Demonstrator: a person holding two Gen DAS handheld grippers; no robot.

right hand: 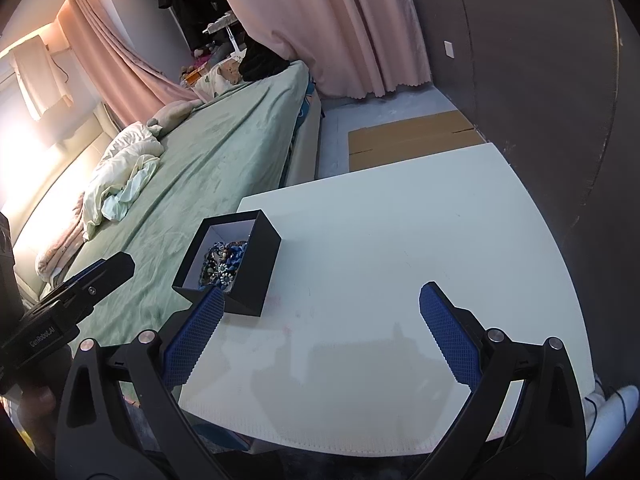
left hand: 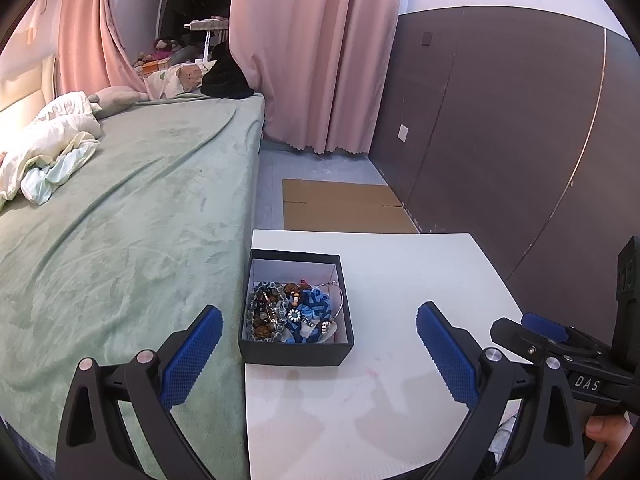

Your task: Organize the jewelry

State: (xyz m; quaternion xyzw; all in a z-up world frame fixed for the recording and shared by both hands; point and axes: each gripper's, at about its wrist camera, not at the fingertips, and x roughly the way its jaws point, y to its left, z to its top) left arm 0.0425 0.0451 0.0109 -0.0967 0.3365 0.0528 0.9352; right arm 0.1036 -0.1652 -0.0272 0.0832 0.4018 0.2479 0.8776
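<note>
Both hand-held grippers [left hand: 318, 344] [right hand: 320, 320] gape empty; jewelry box [left hand: 296, 350] sits square, opening upward.

My left gripper [left hand: 320, 344] before the box [left hand: 295, 350], jewelry [left hand: 294, 311] in it; box on the table [left hand: 400, 280] at its left edge, bed [left hand: 132, 220] alongside; my right gripper [right hand: 322, 332] to its right, cardboard [left hand: 344, 206] behind the table

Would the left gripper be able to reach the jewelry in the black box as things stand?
Probably yes: the left gripper is open, the black box sits lidless just ahead, and nothing lies between it and the jewelry.
</note>
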